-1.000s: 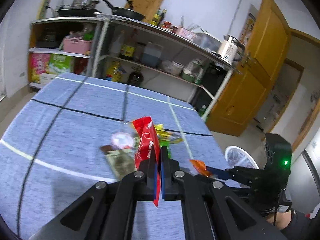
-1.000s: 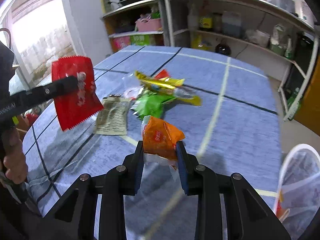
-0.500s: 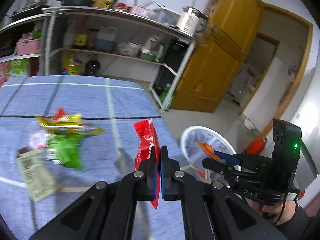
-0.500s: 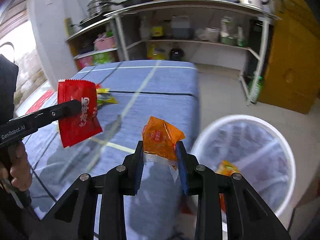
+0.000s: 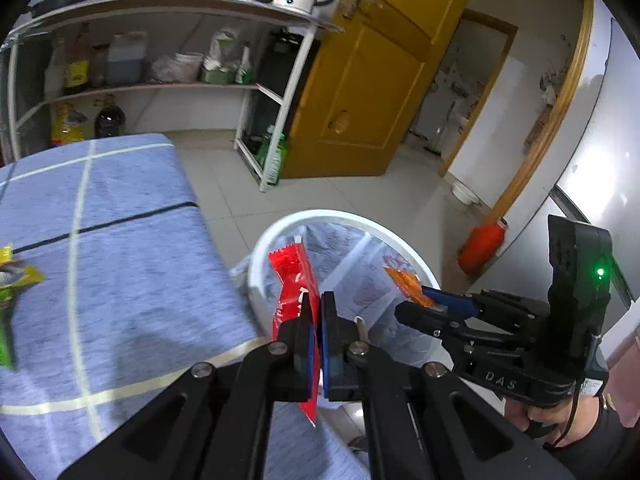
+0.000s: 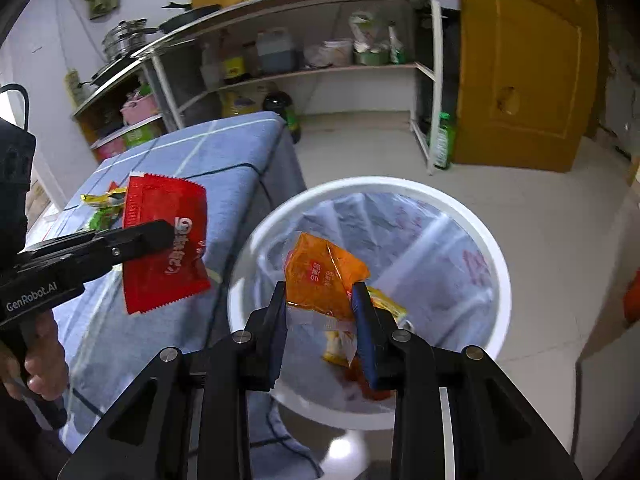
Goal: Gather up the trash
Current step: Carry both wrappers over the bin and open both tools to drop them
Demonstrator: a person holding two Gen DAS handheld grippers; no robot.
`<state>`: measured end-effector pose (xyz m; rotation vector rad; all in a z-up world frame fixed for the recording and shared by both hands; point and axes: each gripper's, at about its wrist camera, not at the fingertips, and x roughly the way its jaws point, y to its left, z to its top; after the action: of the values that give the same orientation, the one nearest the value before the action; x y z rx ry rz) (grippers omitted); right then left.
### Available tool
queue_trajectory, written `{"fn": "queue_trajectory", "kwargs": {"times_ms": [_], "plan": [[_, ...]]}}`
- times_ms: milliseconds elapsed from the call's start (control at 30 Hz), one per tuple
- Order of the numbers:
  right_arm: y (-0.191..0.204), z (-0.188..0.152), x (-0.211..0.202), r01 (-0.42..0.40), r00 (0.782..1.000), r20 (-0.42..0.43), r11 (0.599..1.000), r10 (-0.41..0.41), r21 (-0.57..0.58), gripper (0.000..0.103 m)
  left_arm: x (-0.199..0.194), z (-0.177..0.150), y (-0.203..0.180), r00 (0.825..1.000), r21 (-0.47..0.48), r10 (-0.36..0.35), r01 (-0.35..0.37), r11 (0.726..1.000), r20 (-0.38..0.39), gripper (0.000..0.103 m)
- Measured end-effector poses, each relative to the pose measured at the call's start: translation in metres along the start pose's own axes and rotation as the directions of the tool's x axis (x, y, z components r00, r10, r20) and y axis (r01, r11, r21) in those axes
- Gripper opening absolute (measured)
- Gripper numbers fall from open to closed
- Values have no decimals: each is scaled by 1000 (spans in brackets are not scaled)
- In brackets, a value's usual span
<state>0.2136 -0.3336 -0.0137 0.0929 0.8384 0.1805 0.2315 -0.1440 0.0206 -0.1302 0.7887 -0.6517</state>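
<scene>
My left gripper (image 5: 315, 300) is shut on a red wrapper (image 5: 294, 276) and holds it at the table's right edge, beside the white trash bin (image 5: 260, 256). The red wrapper also shows in the right wrist view (image 6: 164, 240), with the left gripper (image 6: 160, 234) clamped on it. My right gripper (image 6: 320, 292) is shut on an orange wrapper (image 6: 320, 276) and holds it over the open bin (image 6: 496, 256), which has a clear liner and some wrappers at its bottom. The right gripper (image 5: 412, 304) with the orange wrapper (image 5: 404, 282) also shows in the left wrist view.
The blue cloth-covered table (image 5: 120, 248) lies to the left, with yellow and green wrappers (image 6: 102, 208) on it. A metal shelf rack (image 6: 320, 40) stands behind, a yellow door (image 6: 520, 60) to the right, and a red container (image 5: 482, 246) on the tiled floor.
Both grippers have swung right from over the table toward the bin, each still holding its wrapper. The right gripper is now above the bin opening.
</scene>
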Motion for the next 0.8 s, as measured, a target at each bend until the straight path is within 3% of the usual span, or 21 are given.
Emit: {"fn": "queue_trajectory", "kwargs": {"times_ms": [267, 333, 367, 467, 800], "plan": [[-22, -8, 12, 37, 998, -44, 998, -35, 41, 36, 35, 0, -11, 998, -6, -29, 28, 1000, -61, 4], [-25, -10, 14, 53, 997, -54, 998, -51, 43, 44, 38, -1, -11, 997, -8, -41, 40, 999, -65, 4], [-26, -11, 15, 58, 997, -55, 997, -56, 43, 50, 39, -1, -12, 997, -5, -43, 43, 999, -62, 8], [-28, -11, 16, 59, 997, -54, 997, -56, 49, 51, 38, 0, -11, 997, -8, -53, 52, 999, -53, 23], [-21, 0, -2, 40, 999, 14, 997, -41, 62, 51, 11, 8, -1, 1000, -21, -6, 7, 1000, 25, 23]]}}
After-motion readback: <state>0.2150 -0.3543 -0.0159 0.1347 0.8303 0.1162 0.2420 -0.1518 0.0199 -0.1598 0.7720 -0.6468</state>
